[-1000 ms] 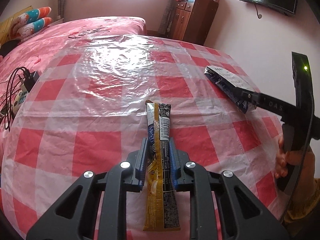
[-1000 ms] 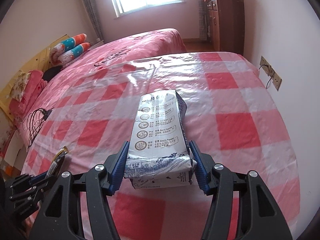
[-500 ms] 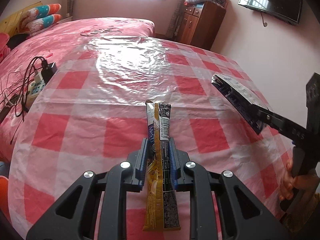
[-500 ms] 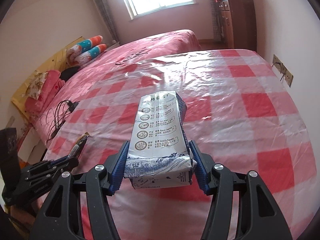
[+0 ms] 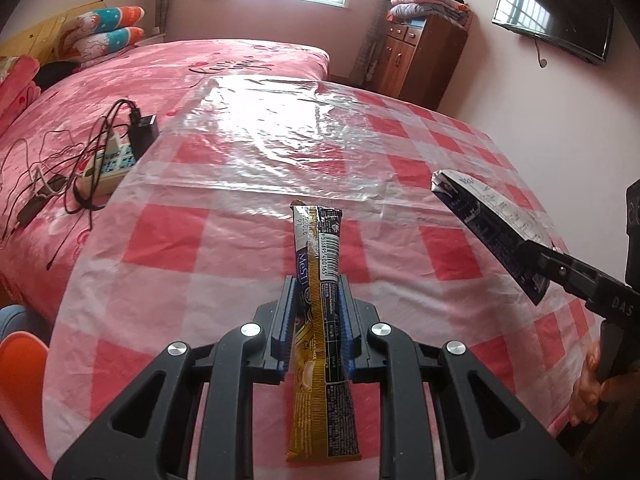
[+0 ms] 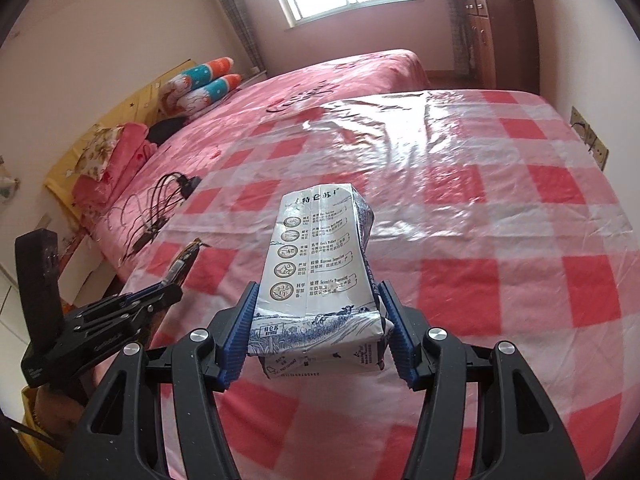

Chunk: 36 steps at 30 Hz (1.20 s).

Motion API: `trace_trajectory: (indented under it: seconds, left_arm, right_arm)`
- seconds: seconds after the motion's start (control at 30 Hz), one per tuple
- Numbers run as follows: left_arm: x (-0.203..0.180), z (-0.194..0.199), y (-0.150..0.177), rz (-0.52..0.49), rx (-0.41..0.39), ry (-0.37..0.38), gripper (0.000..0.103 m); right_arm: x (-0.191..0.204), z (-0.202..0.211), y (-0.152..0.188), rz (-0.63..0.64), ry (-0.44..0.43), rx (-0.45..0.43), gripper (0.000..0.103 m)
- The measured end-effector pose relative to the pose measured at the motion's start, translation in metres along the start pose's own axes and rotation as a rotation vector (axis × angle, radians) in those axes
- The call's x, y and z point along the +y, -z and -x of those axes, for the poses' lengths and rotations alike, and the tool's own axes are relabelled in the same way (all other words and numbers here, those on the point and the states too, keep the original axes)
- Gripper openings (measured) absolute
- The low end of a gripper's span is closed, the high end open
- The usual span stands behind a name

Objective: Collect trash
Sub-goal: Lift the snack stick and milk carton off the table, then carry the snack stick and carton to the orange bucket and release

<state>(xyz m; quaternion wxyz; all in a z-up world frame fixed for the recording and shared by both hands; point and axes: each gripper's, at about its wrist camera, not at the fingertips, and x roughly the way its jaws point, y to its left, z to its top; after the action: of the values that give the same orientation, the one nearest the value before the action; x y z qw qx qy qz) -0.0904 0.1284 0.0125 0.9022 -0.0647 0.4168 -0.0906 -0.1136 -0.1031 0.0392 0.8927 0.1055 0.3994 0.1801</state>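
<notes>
While each of the two grippers carries one piece of trash, the left gripper (image 5: pixel 316 324) is clamped on a single coffee sachet (image 5: pixel 320 300) and the right gripper (image 6: pixel 318 324), half spread, pinches one milk carton (image 6: pixel 320 272). Only the right wrist view shows the wall sockets (image 6: pixel 588 140); only the left shows the television (image 5: pixel 556 8). Since a second ago, more bed (image 5: pixel 120 92) shows left of both claws.
</notes>
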Motion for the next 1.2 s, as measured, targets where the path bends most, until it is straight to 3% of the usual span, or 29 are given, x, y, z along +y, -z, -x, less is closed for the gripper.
trace_trajectory:
  seconds: [0.73, 1.2]
  left_arm:
    - [0.055, 0.049, 0.024, 0.081, -0.065, -0.034, 0.021]
    - [0.120, 0.091, 0.052, 0.194, -0.095, -0.118, 0.021]
  right_arm:
    - [0.087, -0.007, 0.014, 0.150, -0.078, 0.062, 0.060]
    - [0.176, -0.030, 0.019, 0.299, -0.212, 0.138, 0.060]
